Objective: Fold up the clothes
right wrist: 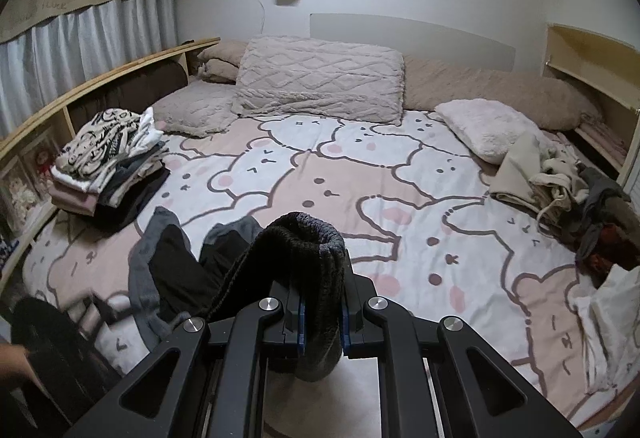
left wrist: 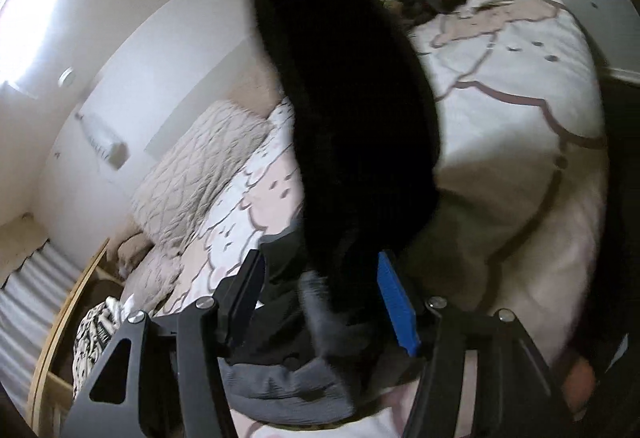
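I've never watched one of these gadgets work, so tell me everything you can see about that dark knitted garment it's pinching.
The dark knitted garment looks black to charcoal, thick and ribbed like a sweater. The right gripper is closed on a bunched fold that humps above the jaws, with a shorter end hanging below. The rest trails down to the left toward the bear-print bedsheet. In the left wrist view a long, blurred black length hangs between the open fingers of the left gripper; whether it is the same garment is unclear.

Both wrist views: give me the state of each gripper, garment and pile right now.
Right gripper: shut on black knit.
Black knit: lifted, bunched between the fingers.
Left gripper: open, knit hanging between the fingers.
Grey garment: crumpled on the bed.
Left pile: folded, stacked.
Right pile: unfolded heap.
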